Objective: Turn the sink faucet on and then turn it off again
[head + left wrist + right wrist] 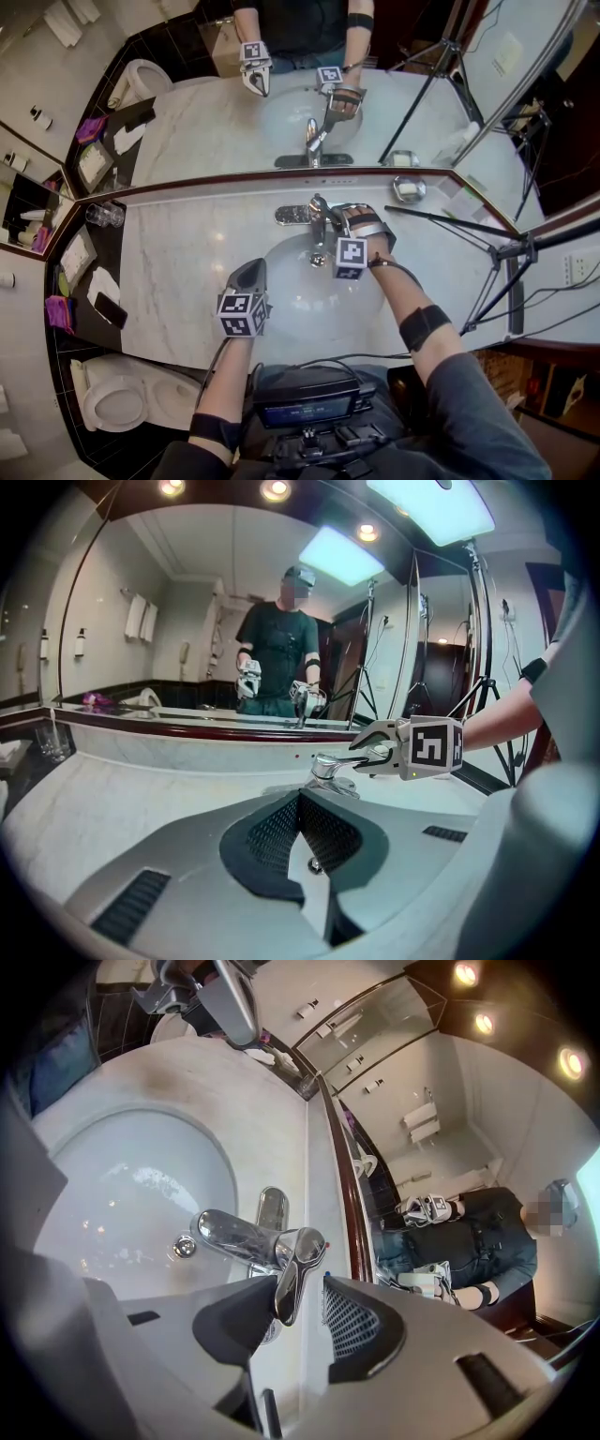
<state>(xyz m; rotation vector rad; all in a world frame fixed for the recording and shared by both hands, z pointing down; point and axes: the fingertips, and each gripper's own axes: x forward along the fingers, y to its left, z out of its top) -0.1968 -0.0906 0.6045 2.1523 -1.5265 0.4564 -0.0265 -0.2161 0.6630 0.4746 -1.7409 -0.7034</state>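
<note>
Right gripper (298, 1288) is down at the faucet (319, 225), which sits dead centre at the back edge of the sink basin (298, 305), tight against the dark trim under the mirror (281, 112). Its tongs are spread with the chrome lever (302, 1251) standing between them; the lever looks to rest against one pad, with a clear gap to the other, so no pinch. Left gripper (300, 803) has its tongs pressed together on nothing and hangs over the basin's front-left rim. There's plenty of bare marble counter (178, 262) on the left, just a glass (105, 215) in the back left corner. The right side is tighter: a soap dish (409, 189) at the back and a tripod leg (450, 223) crossing it.
</note>
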